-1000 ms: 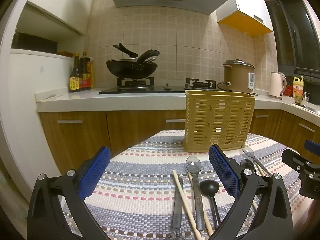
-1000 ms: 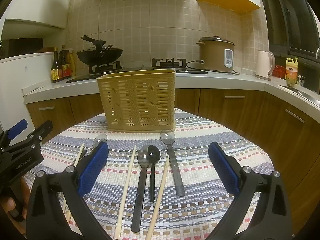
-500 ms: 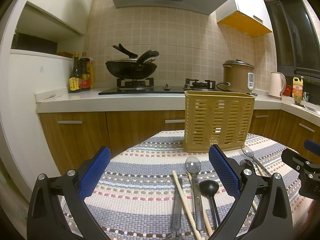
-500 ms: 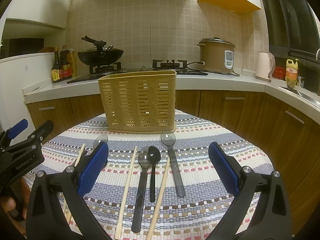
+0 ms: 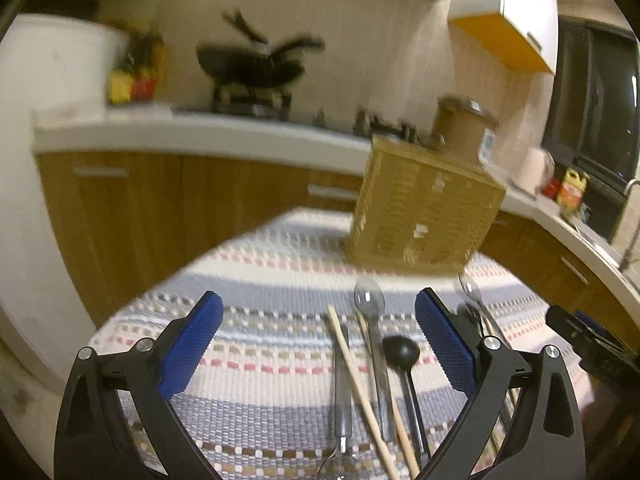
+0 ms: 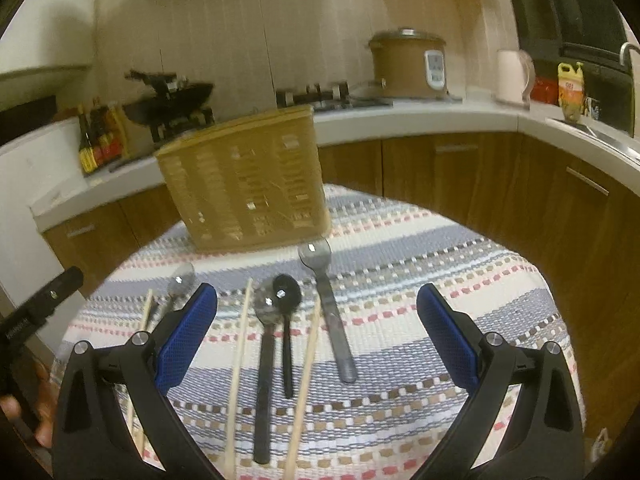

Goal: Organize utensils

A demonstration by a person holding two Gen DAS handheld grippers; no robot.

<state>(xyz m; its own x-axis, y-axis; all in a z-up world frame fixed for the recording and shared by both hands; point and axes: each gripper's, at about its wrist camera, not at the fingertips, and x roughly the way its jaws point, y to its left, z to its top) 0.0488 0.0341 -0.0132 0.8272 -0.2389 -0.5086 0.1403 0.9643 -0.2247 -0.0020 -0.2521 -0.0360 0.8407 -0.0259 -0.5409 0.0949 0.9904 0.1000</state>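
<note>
A tan slotted utensil basket [image 5: 424, 210] [image 6: 246, 178] stands at the far side of the striped tablecloth [image 5: 260, 280] [image 6: 420, 264]. In front of it lie spoons and chopsticks in a row: a clear grey spoon [image 5: 370, 304], a black spoon [image 5: 401, 354] [image 6: 287, 296], wooden chopsticks [image 5: 356, 376] [image 6: 240, 344], a dark grey spoon [image 6: 267, 316] and a grey spoon [image 6: 326, 300]. My left gripper [image 5: 318, 338] is open above the near ends of these utensils. My right gripper [image 6: 316, 334] is open too, over the same row. Neither holds anything.
A counter runs behind the table with a wok on a gas stove [image 5: 250, 66], sauce bottles [image 6: 98, 136], a brown rice cooker [image 6: 408, 64], a kettle [image 6: 514, 76] and a sink at the far right. Wooden cabinets [image 5: 140, 208] stand below. A hand [image 6: 24, 412] shows at the left edge.
Both grippers have tilted and dipped toward the table, so the views are blurred and slanted. Their jaws stay open. The utensils and basket have not moved.
</note>
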